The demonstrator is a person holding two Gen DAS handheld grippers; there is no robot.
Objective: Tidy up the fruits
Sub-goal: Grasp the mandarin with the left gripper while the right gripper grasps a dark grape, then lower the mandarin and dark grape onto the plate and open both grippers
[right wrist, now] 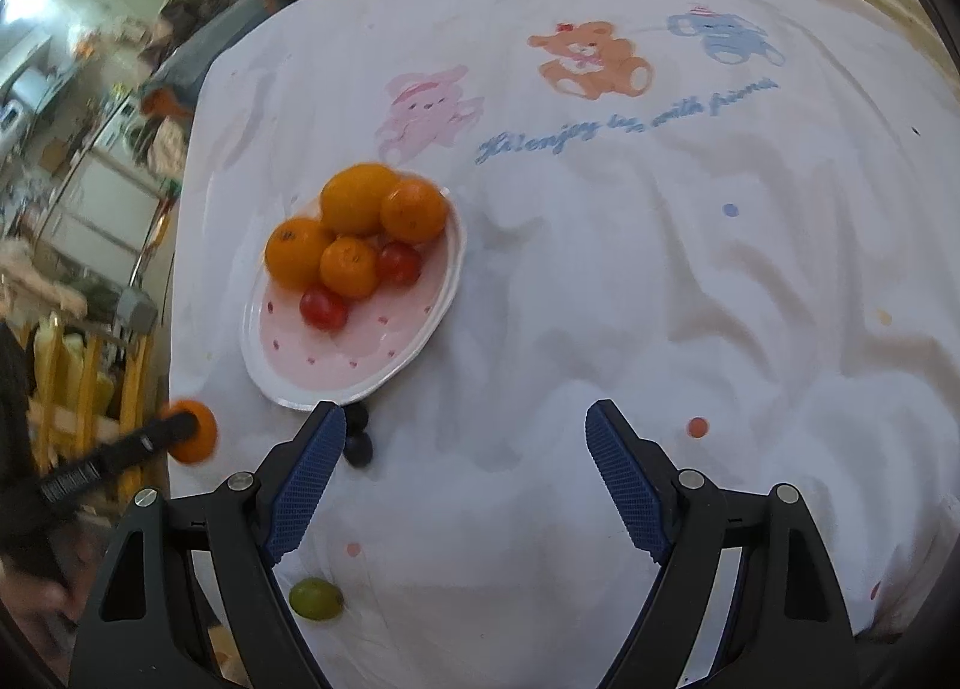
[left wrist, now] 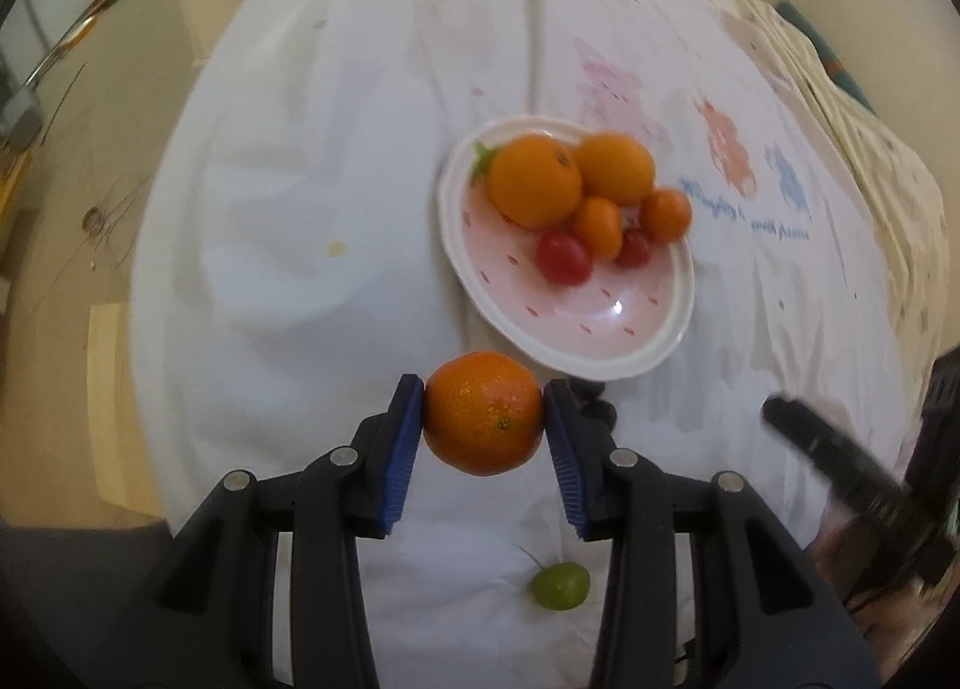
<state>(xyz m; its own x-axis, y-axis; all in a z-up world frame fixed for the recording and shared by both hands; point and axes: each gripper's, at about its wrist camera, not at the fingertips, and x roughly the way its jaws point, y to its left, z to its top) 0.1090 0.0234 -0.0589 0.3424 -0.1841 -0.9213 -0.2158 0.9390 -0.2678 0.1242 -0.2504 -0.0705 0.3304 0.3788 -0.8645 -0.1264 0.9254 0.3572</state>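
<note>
Most of the fruit is already gathered: the pink plate [left wrist: 600,353] holds four oranges and two cherry tomatoes, all crowded onto the half farthest from the left fingers, with the near half bare. The left gripper [left wrist: 485,416] has its fingers closed on a mandarin [left wrist: 483,413], pinched between the blue pads and carried above the white cloth just short of the plate's near rim, so this piece looks about to join the rest.

Still loose on the cloth are a green grape [right wrist: 316,599], lying low beside the left finger of the right gripper [right wrist: 465,437], and two dark berries [right wrist: 358,443], touching each other just past that same fingertip at the plate's edge. The right gripper's fingers stand wide apart and hold nothing. By my reckoning three small pieces remain after the mandarin.
</note>
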